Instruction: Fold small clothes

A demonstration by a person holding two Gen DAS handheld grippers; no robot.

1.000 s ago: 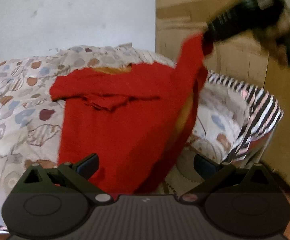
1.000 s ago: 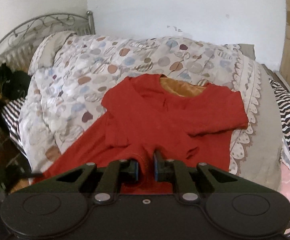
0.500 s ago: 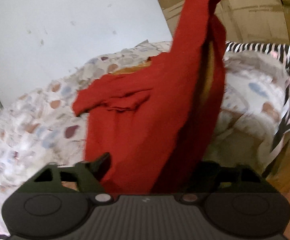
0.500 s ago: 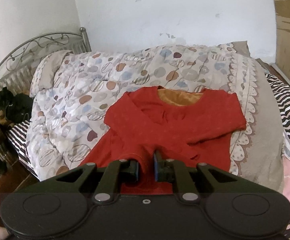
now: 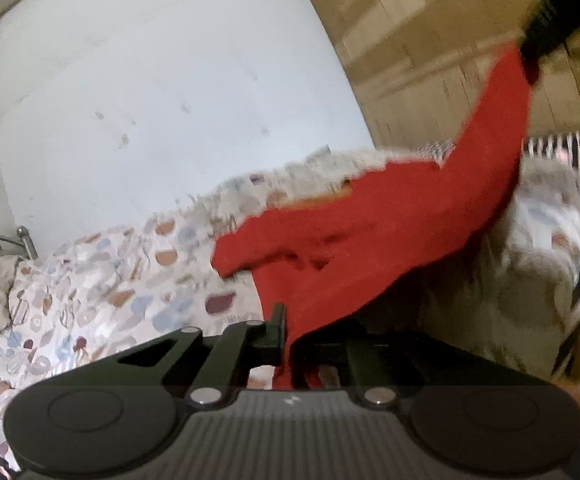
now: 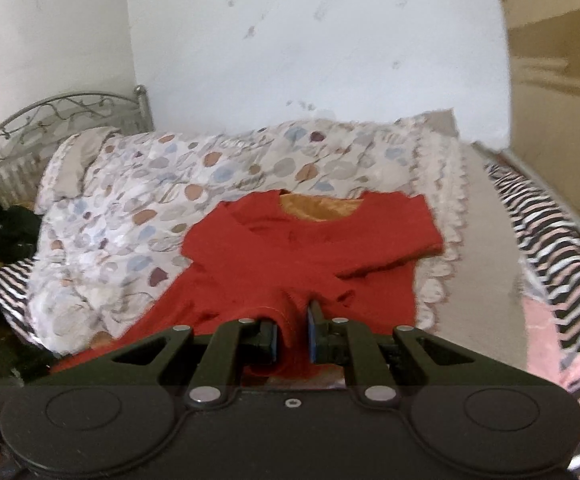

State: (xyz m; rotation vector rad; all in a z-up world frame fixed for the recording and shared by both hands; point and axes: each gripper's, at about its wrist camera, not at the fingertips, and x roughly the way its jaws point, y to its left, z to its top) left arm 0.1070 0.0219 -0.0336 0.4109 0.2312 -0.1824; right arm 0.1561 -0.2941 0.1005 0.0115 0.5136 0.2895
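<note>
The red top (image 6: 301,256) lies on the patterned quilt (image 6: 138,208) of the bed (image 6: 485,264), neck end toward the wall with its orange lining showing at the collar, and both sleeves already appear folded inward across the chest, so the first folds look done. The bottom hem is off the bed: the right gripper (image 6: 291,336) is clenched on a bunch of red cloth at the hem, and the left gripper (image 5: 290,340) is likewise closed on a strip of the same fabric that runs down between its fingers. In the left wrist view the garment stretches up toward the right gripper, seen blurred at the upper right corner, so the lower half is lifted and taut between the two. What probably remains is carrying the hem forward over the chest to halve the top, laying it flat and smoothing it, then perhaps one more fold. No basket, box or drawer shows in either view, so there is no container to report; a striped sheet (image 6: 537,216) covers the bed's right side, and a metal headboard (image 6: 50,116) stands at the left.
</note>
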